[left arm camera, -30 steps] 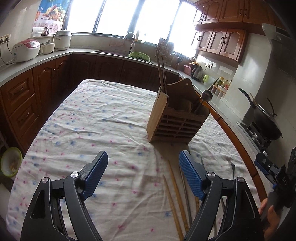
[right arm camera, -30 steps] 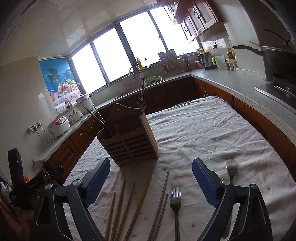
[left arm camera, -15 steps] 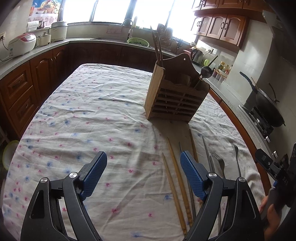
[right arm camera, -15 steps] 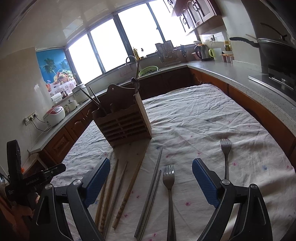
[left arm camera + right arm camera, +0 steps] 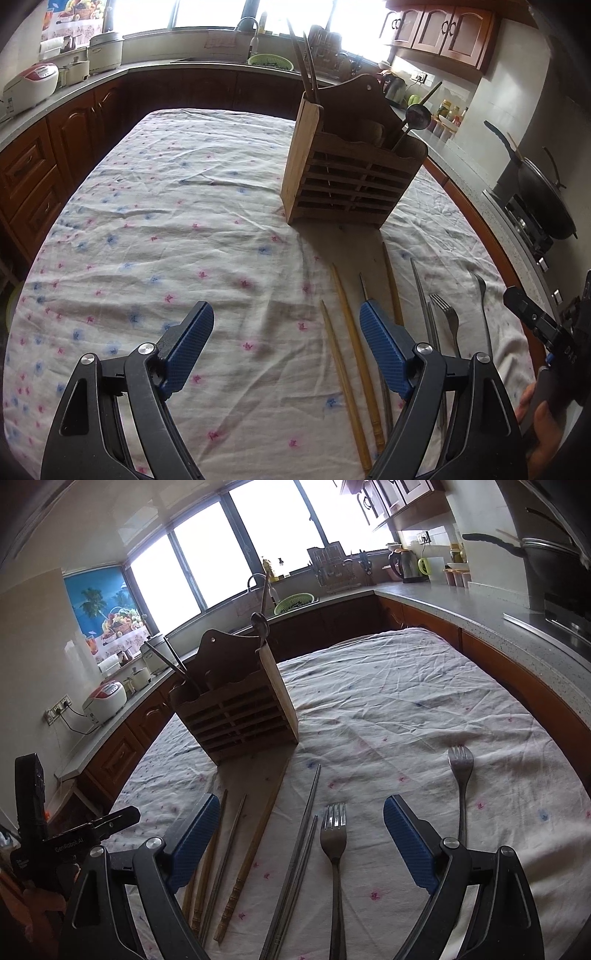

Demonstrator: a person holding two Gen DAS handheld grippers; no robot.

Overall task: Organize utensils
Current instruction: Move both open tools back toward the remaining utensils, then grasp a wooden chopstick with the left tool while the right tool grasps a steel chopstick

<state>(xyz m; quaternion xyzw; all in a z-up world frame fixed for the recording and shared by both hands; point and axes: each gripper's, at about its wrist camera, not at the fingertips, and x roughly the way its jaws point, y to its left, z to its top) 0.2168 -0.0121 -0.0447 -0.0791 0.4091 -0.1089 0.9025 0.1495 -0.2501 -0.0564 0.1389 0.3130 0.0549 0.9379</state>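
A wooden slatted utensil holder (image 5: 351, 177) (image 5: 236, 712) stands on the flowered tablecloth, with chopsticks and a ladle (image 5: 417, 118) sticking out of it. In front of it lie several wooden chopsticks (image 5: 351, 347) (image 5: 255, 853), metal chopsticks (image 5: 301, 853) and two forks (image 5: 334, 845) (image 5: 460, 775). My left gripper (image 5: 286, 328) hovers open over bare cloth, its right finger just beside the wooden chopsticks. My right gripper (image 5: 299, 823) is open above the metal chopsticks and the nearer fork, nothing held.
The table (image 5: 166, 221) is ringed by dark wood cabinets and a grey counter with rice cookers (image 5: 33, 83), a sink, a kettle (image 5: 406, 566) and a wok (image 5: 543, 199) on the stove at right. A person's hand (image 5: 535, 424) holds the other gripper.
Both grippers have sunk and tipped downward toward the table. The utensils lying in front of the holder have come further into view; jaws stay wide.
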